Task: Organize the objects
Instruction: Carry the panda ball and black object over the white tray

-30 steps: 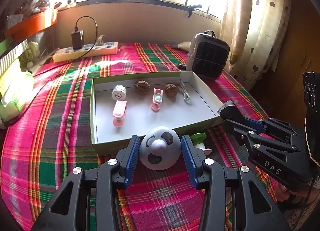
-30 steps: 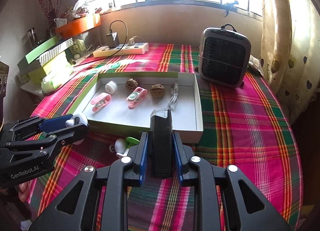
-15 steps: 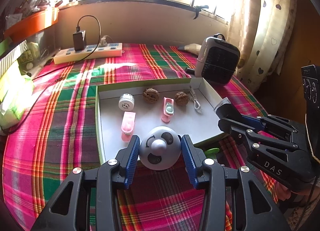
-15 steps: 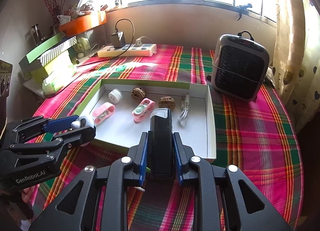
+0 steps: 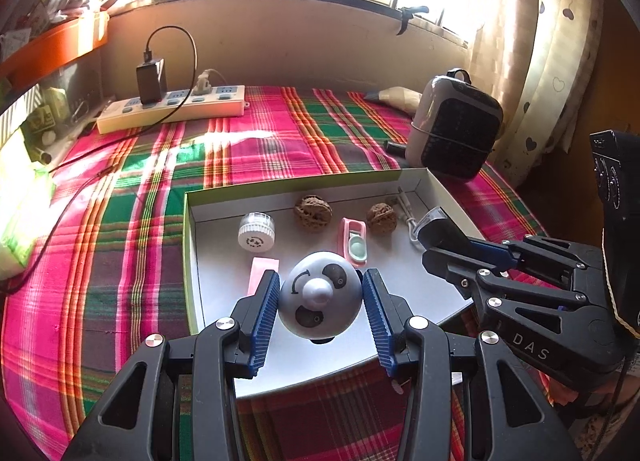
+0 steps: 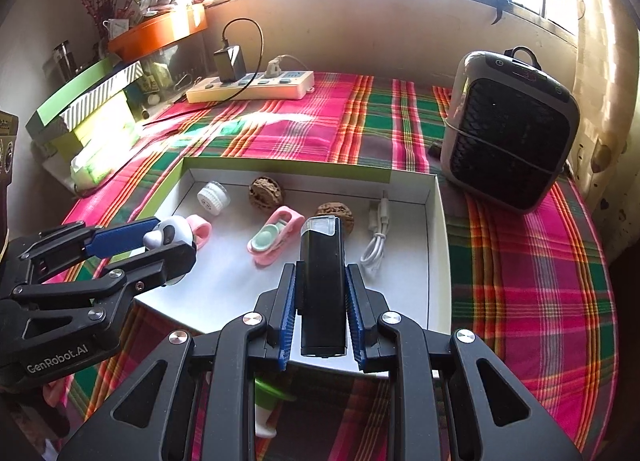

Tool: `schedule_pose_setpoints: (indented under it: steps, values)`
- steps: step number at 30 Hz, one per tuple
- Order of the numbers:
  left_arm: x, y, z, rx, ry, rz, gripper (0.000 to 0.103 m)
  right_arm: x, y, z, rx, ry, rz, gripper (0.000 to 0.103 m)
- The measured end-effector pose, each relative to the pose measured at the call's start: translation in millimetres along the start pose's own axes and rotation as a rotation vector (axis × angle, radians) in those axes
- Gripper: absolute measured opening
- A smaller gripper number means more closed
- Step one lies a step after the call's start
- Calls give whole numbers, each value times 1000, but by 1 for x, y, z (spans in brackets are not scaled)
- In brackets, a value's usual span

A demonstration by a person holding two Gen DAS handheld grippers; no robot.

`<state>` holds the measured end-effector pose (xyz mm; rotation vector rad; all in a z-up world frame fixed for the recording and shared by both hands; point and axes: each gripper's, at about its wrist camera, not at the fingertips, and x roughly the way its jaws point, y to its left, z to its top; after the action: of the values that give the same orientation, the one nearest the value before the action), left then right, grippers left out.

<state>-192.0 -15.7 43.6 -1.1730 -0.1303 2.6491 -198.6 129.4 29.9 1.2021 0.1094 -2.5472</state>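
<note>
My left gripper (image 5: 320, 301) is shut on a silver round timer (image 5: 319, 299) with black marks and holds it above the front of the white cardboard box (image 5: 190, 257). My right gripper (image 6: 320, 293) is shut on a black rectangular lighter (image 6: 321, 285) with a clear top, above the box's front edge (image 6: 434, 261). In the box lie a white jar (image 5: 256, 231), two walnuts (image 5: 313, 212), two pink clips (image 6: 272, 239) and a white cable (image 6: 376, 239). The left gripper shows in the right wrist view (image 6: 168, 237), the right gripper in the left wrist view (image 5: 440, 233).
A plaid cloth (image 6: 520, 261) covers the table. A black and grey heater (image 6: 508, 141) stands at the right behind the box. A power strip (image 6: 252, 85) lies at the back. Green boxes (image 6: 88, 101) are stacked at the left. A green and white item (image 6: 268, 409) lies under my right gripper.
Both grippers have moved forward and up over the box with their objects still held. The box now lies beneath the fingers instead of ahead of them.
</note>
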Motion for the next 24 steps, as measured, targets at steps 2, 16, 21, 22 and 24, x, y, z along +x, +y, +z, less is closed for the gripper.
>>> schedule_pose_setpoints:
  steps: [2,16,21,22,24]
  values:
    - [4,-1,1,7,10,-5,41,3,-1,2,-4,7,10,24]
    - [27,-3,3,36,61,5,41,26,2,9,-33,69,39,24]
    - [33,-2,3,37,74,12,41,32,3,11,-41,84,41,24]
    - [34,-2,4,40,76,12,41,33,3,11,-43,86,41,24]
    - [36,-1,4,41,78,17,41,35,3,12,-48,91,37,24]
